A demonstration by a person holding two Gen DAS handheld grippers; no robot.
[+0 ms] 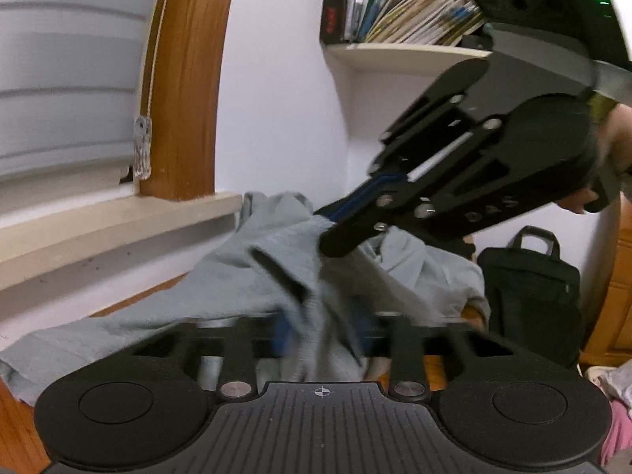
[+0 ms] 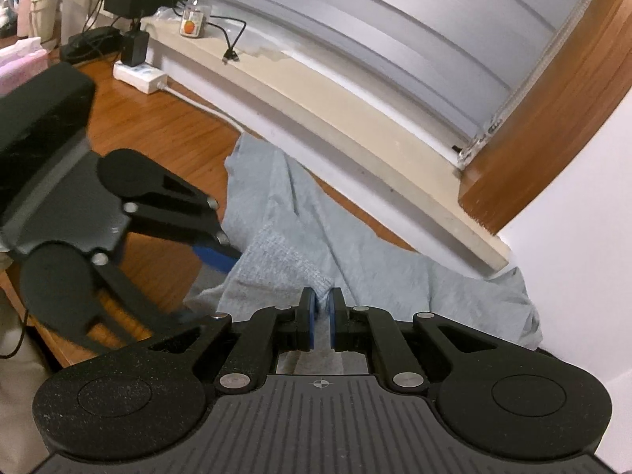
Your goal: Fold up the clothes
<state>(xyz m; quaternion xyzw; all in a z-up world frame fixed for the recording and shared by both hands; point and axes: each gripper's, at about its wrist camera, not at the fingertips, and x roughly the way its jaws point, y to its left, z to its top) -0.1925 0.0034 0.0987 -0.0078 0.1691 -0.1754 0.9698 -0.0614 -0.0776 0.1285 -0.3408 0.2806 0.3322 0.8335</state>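
You are working the grey garment (image 2: 316, 245) with both tools at once. It is lying crumpled on the wooden desk (image 2: 158, 134), pushed up against the pale window sill (image 2: 355, 126), with 1 end trailing toward the white wall on the right. In your right hand, the right gripper (image 2: 322, 308) is pinching a ribbed edge of the cloth between its 2 blue pads (image 2: 312, 316) — the fabric is bunching up through the narrow gap, so that grip looks secure. The left gripper (image 2: 221, 254) is closing in from the left with its blue tips buried in the garment's near edge. From its own camera a fold of grey cloth is running down between its fingers, though blur is hiding the contact; the jaws are reading as fully closed, apparently on that fold.

To do this step well, you are aiming for 2 clean corners, not 2 handfuls. Check that each tool is holding a single layer of hem rather than a wad, because a wad will twist the fold. Keep both grips level with each other and draw them apart until the edge between them is going taut. Lift only enough to free the cloth from the desk — the sill and the white power strip (image 2: 140, 75) behind it are close, and a high swing could be dragging a sleeve across them.
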